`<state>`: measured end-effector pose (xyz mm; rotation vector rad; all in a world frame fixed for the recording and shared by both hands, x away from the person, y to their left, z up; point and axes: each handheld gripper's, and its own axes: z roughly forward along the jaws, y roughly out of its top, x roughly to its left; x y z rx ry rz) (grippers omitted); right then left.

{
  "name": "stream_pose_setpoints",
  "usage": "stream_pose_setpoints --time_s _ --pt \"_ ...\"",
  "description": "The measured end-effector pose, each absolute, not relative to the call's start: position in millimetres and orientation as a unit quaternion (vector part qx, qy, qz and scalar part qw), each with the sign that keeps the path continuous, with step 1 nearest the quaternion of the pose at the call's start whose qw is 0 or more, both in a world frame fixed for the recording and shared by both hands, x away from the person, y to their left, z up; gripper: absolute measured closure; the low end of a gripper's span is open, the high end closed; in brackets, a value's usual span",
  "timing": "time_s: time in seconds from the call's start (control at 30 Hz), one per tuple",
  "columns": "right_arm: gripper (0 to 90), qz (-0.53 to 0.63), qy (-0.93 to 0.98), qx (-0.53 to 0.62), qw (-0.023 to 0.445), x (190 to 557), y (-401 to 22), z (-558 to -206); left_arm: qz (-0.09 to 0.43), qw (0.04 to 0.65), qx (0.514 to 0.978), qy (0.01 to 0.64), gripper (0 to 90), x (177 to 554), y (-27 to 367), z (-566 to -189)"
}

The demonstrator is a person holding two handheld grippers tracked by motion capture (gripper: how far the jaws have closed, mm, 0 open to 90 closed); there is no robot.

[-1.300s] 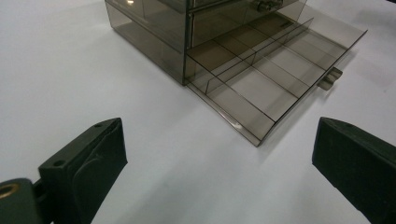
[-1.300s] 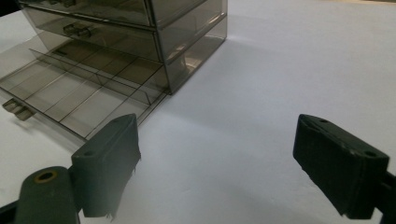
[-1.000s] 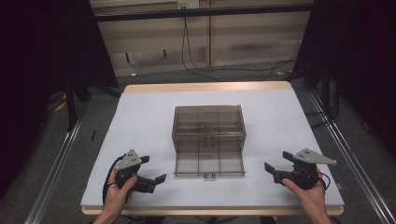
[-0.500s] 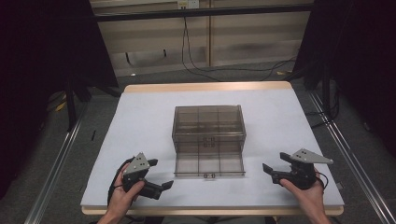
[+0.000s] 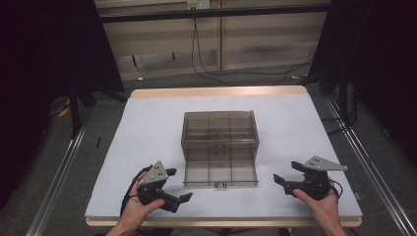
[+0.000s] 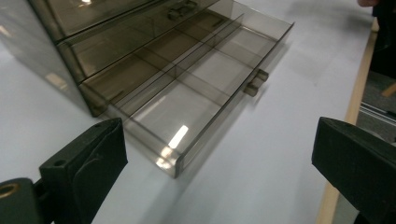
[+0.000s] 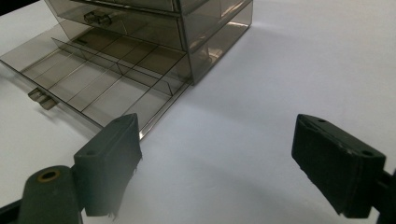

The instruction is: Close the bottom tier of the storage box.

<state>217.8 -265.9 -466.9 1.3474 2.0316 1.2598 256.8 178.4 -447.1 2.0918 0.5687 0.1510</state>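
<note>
**Both grippers wide open, drawer box sitting mid-table**

Your left gripper and right gripper both have jaws spread, holding nothing, near the front edge of the white table. The smoky drawer box sits between them, its bottom drawer pulled out toward you.

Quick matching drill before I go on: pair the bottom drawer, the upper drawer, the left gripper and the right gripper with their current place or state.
Things:
1. bottom drawer
2. upper drawer
3. left gripper
4. right gripper

States:
A. pushed in, closed
B. open, held right of the drawer box
C. pulled out, compartments empty
D. open, held near the table's front left corner

Pairs: 1-C, 2-A, 3-D, 4-B
</note>
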Motion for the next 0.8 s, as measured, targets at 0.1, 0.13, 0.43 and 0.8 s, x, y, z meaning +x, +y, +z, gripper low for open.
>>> stream_pose_setpoints --time_s 0.1,0.13,0.43,0.8 --pt "15.4 0.448 0.727 0.482 0.196 218.2 -265.9 -467.0 0.058 0.466 0.852 0.229 3.4 260.3 168.6 -445.8" --pt "15.4 0.448 0.726 0.482 0.198 218.0 -265.6 -466.7 0.049 0.469 0.852 0.229 3.6 261.5 167.0 -445.6" --pt "15.5 0.454 0.724 0.482 0.192 217.6 -265.0 -466.7 0.051 0.484 0.839 0.242 7.5 265.6 163.6 -444.6" --pt "14.4 0.452 0.724 0.485 0.188 219.5 -264.7 -467.5 0.042 0.481 0.850 0.211 23.5 264.4 143.4 -440.1"
